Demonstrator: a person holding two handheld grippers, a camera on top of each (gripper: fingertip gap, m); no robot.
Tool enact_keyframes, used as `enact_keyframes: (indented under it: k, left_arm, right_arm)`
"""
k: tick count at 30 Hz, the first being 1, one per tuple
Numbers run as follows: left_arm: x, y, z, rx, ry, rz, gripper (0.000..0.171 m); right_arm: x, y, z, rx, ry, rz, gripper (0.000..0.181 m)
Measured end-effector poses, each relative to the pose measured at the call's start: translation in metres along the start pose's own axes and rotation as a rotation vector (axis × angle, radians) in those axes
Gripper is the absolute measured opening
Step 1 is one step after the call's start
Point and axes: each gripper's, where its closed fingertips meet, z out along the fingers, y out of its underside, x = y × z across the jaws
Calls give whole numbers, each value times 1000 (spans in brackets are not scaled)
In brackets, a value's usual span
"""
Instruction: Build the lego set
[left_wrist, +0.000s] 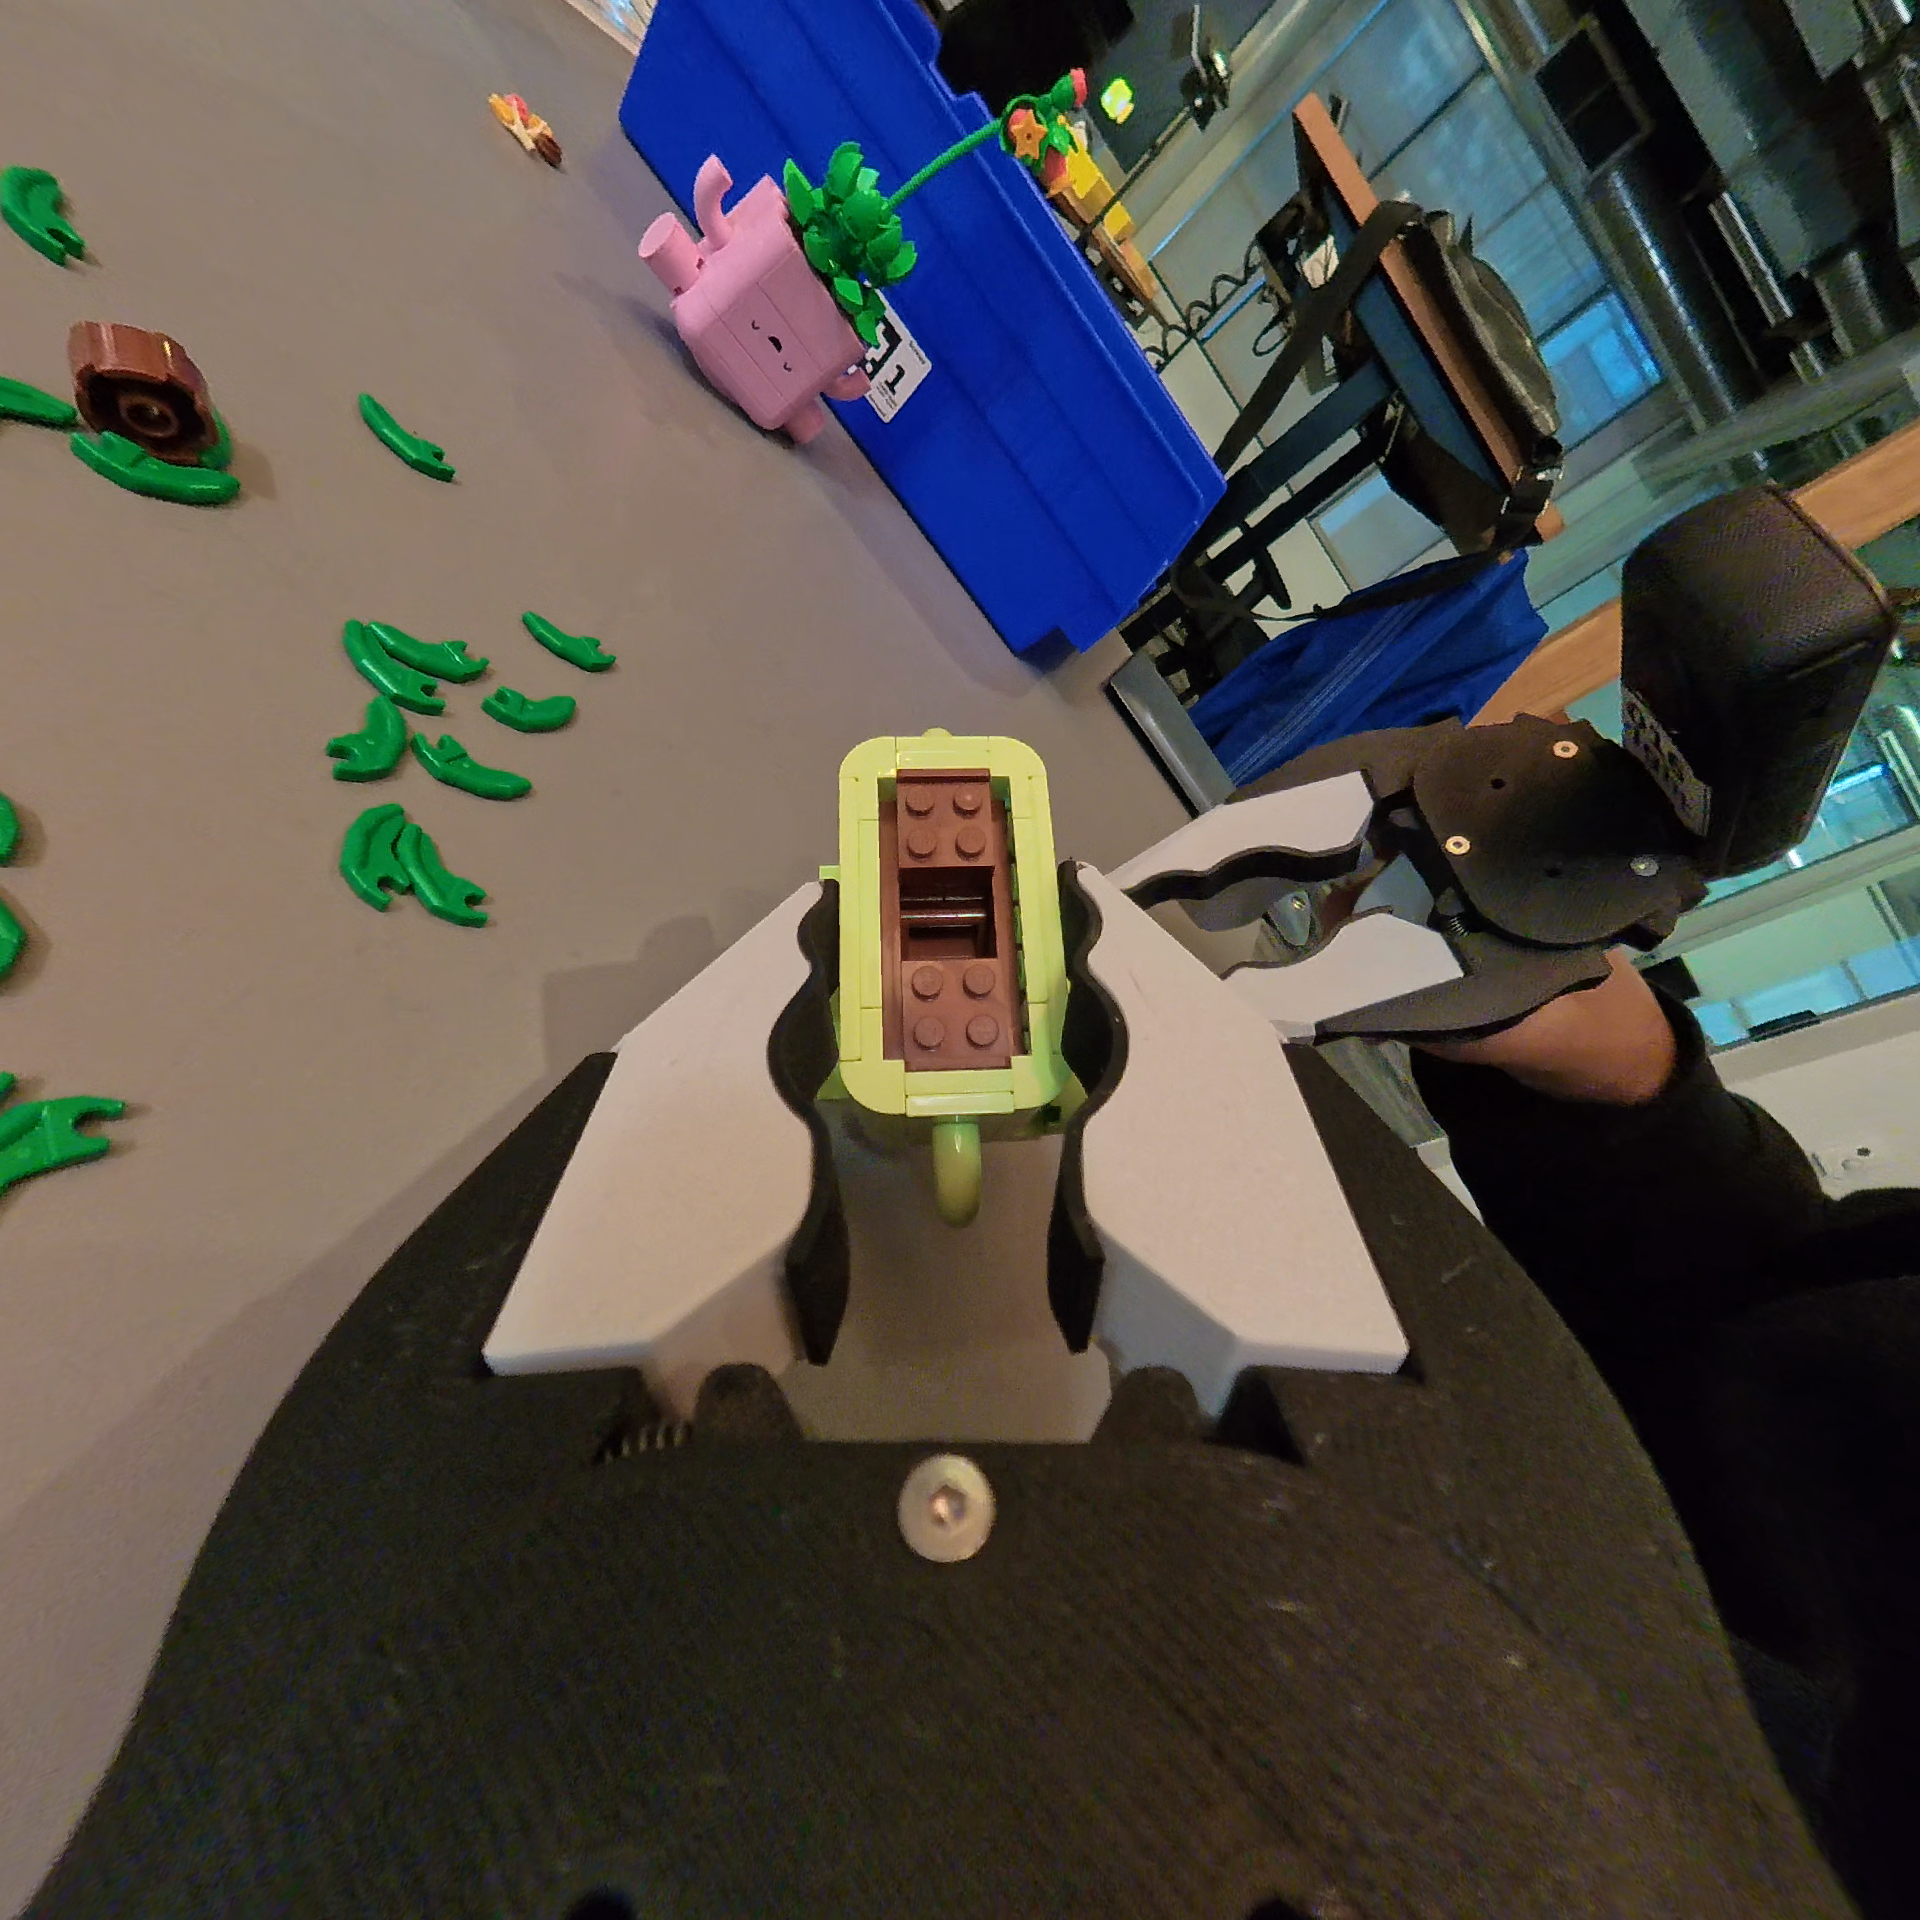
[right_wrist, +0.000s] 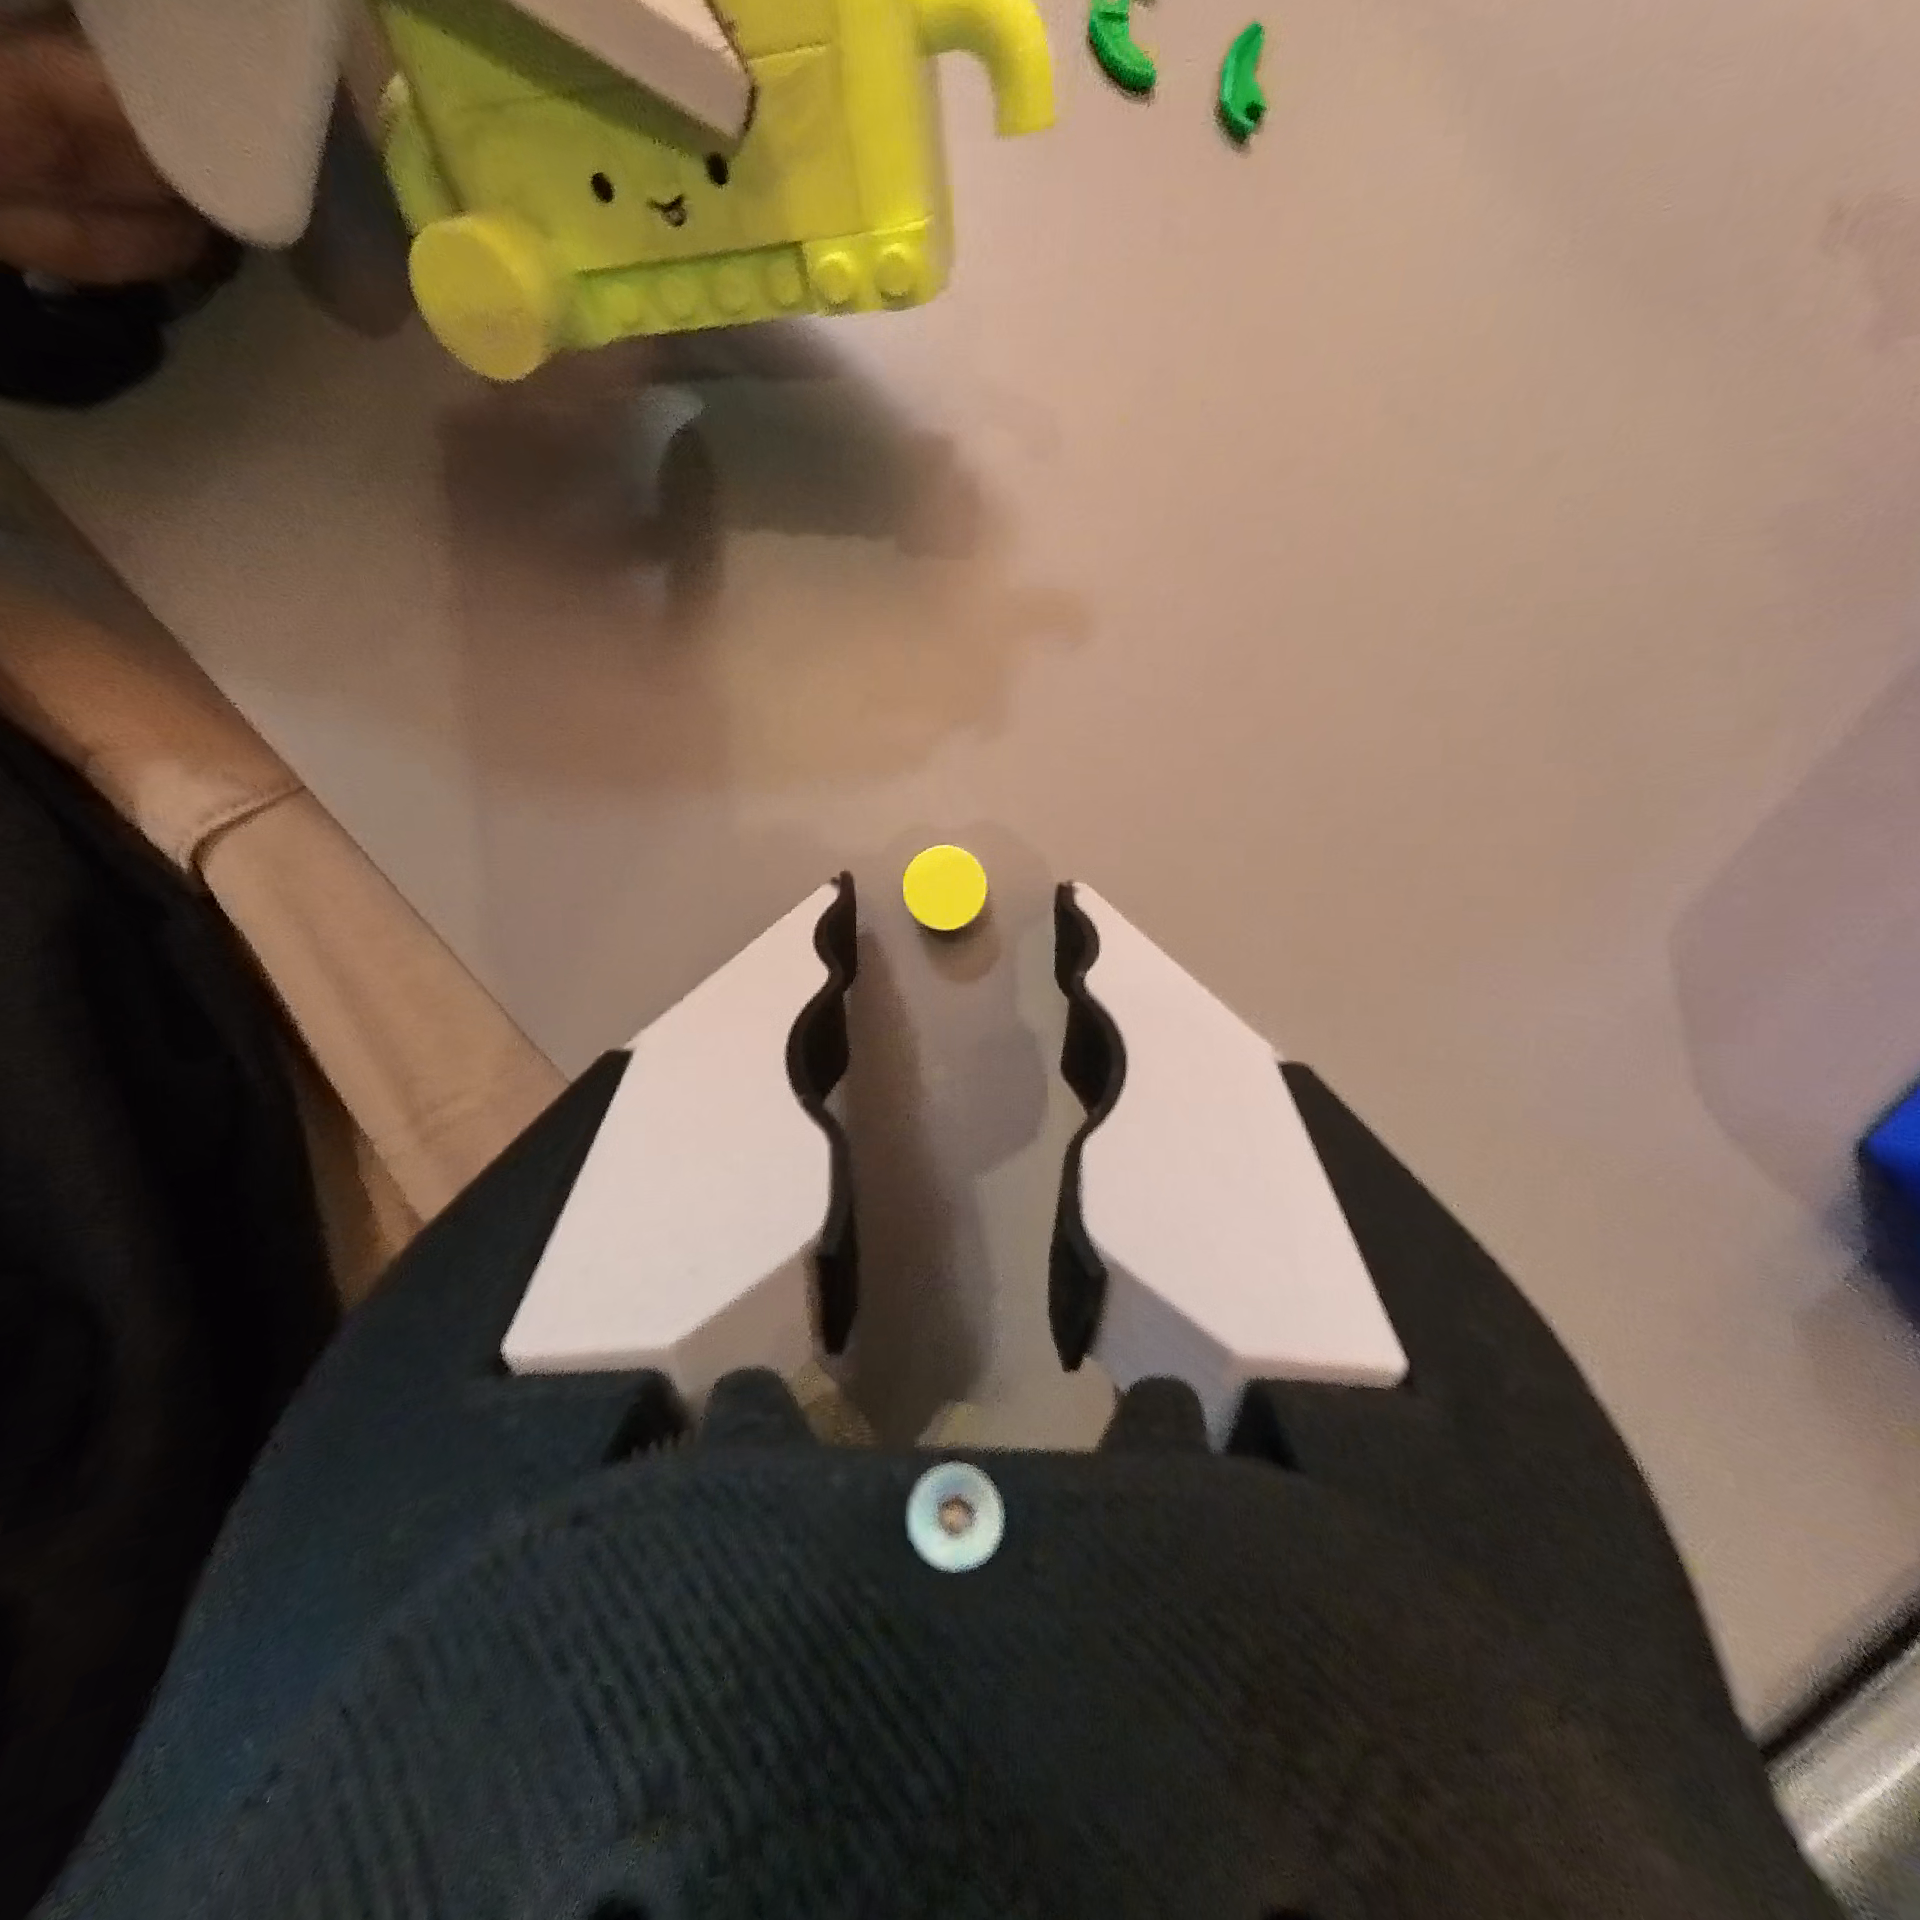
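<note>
Lego pot (left_wrist: 951, 935) (one, lime) sits clamped in left fingers (left_wrist: 831, 935); right fingers (right_wrist: 1081, 997), seemingly empty, gape around one yellow stud (right_wrist: 943, 886).

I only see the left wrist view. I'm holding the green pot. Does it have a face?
Observer: Yes, the right wrist view shows a small smiling face on the lime pot.
Operator: What is my other gripper doing?
Observer: The right gripper is open, with a little yellow round tile lying on the table between its fingertips.
Operator: Is it touching the tile?
Observer: No, neither finger touches it.
</note>
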Motion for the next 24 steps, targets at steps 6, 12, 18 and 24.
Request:
enact_keyframes:
  k: [6, 12, 18, 24]
  left_arm:
    - [0, 0, 0, 0, 3, 0, 39]
    - [0, 0, 0, 0, 1, 0, 39]
    - [0, 0, 0, -3, 0, -1, 39]
    - [0, 1, 0, -4, 1, -2, 39]
  right_arm:
    - [7, 12, 4, -54, 32, 4, 32]
    - [17, 11, -1, -38, 55, 13, 27]
    - [6, 1, -7, 6, -23, 47, 28]
    - [7, -4, -5, 21, -40, 135, 27]
